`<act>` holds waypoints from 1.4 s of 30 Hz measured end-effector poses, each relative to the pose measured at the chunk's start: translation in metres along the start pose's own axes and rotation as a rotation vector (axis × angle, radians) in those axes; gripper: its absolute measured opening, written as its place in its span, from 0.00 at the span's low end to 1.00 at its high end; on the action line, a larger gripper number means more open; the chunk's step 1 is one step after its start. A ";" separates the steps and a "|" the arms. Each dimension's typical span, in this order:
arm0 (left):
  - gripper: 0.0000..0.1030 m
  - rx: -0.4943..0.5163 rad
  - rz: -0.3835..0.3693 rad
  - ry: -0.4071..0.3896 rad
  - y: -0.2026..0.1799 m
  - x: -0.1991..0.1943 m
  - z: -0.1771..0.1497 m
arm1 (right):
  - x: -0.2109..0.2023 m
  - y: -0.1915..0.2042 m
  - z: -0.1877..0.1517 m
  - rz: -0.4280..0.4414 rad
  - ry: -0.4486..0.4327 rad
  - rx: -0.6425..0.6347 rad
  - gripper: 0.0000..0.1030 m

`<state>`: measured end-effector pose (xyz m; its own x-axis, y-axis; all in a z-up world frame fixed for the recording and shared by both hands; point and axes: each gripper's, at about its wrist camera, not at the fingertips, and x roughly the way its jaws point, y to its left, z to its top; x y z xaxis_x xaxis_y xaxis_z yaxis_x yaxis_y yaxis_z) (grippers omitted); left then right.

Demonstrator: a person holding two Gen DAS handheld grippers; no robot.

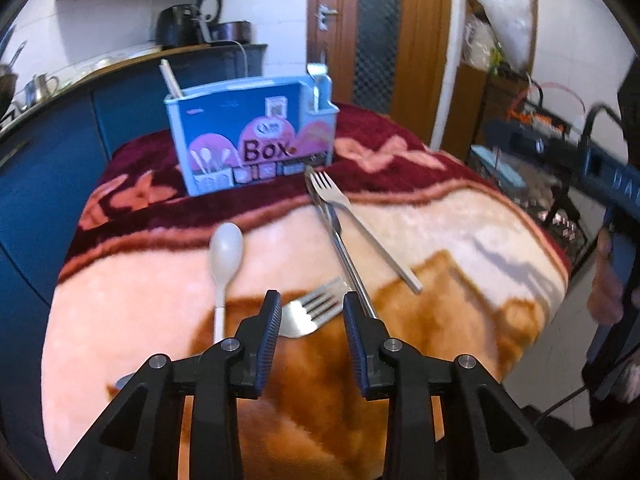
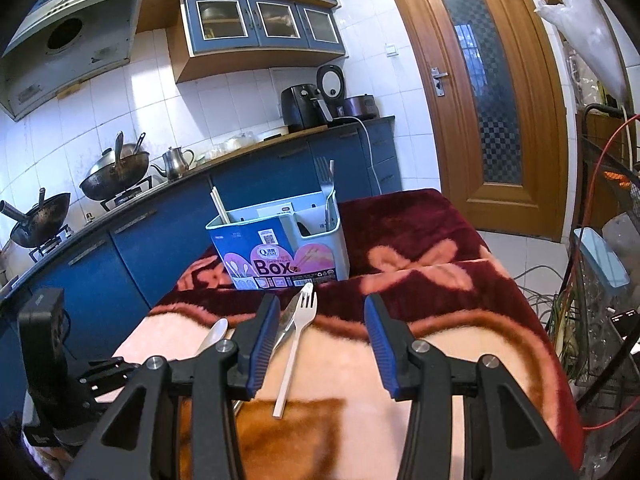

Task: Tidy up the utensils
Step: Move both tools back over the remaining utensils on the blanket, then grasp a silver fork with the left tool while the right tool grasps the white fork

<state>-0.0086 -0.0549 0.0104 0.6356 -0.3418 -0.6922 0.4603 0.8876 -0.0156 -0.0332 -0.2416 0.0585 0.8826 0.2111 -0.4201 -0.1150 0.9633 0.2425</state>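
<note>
A light blue utensil box (image 1: 252, 132) marked "Box" stands at the far side of the blanket-covered table; it also shows in the right wrist view (image 2: 280, 248). It holds chopsticks (image 2: 220, 208) in its left part and a fork (image 2: 326, 192) in its right part. On the blanket lie a white spoon (image 1: 224, 264), a knife (image 1: 340, 240), a long fork (image 1: 360, 224) and a near fork (image 1: 312, 312). My left gripper (image 1: 310, 300) is open, its fingers either side of the near fork's head. My right gripper (image 2: 320, 304) is open and empty above the blanket, near the long fork (image 2: 294, 344).
The table carries a maroon and peach blanket (image 1: 460, 220). Blue kitchen counters (image 2: 120, 240) with woks (image 2: 116, 172) run behind and to the left. A wooden door (image 2: 480, 100) is at the back right. Cables and a rack (image 2: 592, 280) crowd the right side.
</note>
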 end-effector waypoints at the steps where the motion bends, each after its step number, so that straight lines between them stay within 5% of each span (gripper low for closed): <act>1: 0.32 0.016 0.000 0.013 -0.003 0.003 -0.001 | 0.000 0.000 0.000 0.000 0.001 0.001 0.46; 16: 0.34 0.145 0.028 0.143 -0.006 0.042 0.008 | -0.001 -0.006 -0.004 0.010 0.012 0.020 0.46; 31: 0.22 0.073 -0.007 0.154 0.007 0.049 0.018 | 0.001 -0.010 -0.007 0.014 0.023 0.033 0.47; 42: 0.22 -0.089 -0.011 0.159 0.039 0.061 0.028 | 0.004 -0.009 -0.010 0.011 0.034 0.040 0.47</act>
<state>0.0650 -0.0499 -0.0119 0.5218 -0.3051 -0.7966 0.4059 0.9101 -0.0827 -0.0333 -0.2478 0.0454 0.8654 0.2282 -0.4462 -0.1063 0.9536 0.2816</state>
